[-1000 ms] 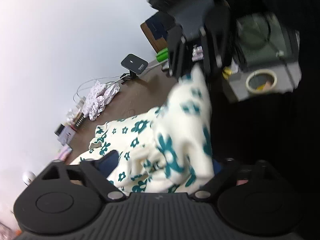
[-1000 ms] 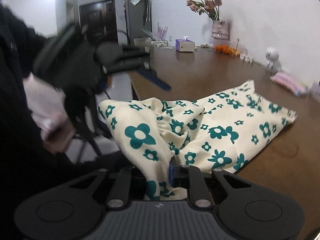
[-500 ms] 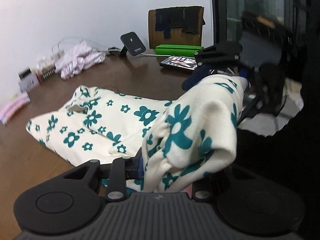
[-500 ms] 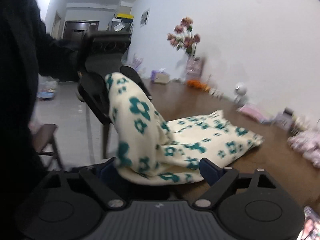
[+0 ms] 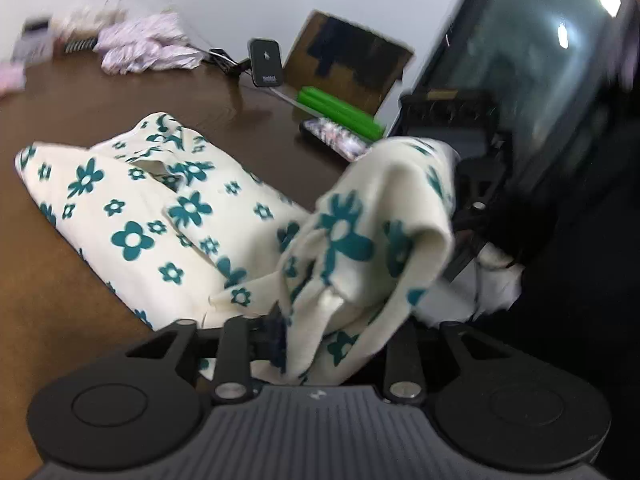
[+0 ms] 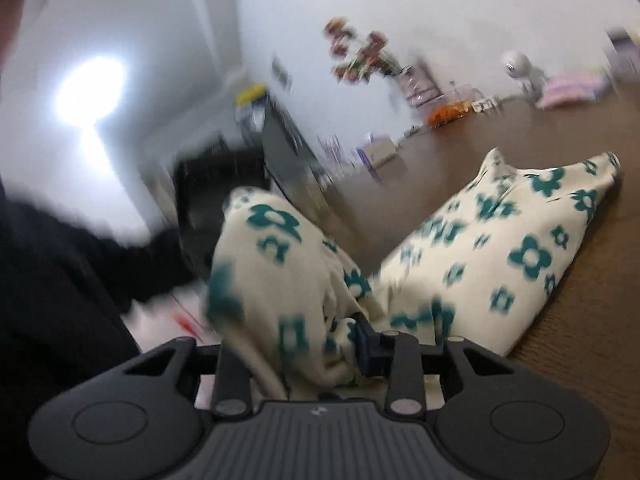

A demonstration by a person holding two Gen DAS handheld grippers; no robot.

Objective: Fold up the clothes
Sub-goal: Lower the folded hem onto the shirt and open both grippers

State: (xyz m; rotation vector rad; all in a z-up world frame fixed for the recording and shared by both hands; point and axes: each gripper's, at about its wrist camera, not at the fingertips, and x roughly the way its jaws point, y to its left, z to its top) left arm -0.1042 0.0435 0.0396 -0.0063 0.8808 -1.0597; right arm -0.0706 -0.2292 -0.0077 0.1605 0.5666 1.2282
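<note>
The left tongs (image 5: 320,344) are clamped on a bunched edge of the cream garment with teal flowers (image 5: 160,216), and the right tongs (image 6: 320,348) pinch another gathered fold of the same garment (image 6: 520,248). Between the two grips the cloth rises in a raised hump, while the rest of it lies flat on the brown worktop (image 5: 48,300). Beyond the garment, near the wall, a crumpled pale pink cloth (image 5: 148,46) rests on the worktop, with a black phone stand (image 5: 266,62) beside it and a green box (image 5: 340,112) to its right. In the blurred right view, a vase of flowers (image 6: 368,60) stands behind the garment.
</note>
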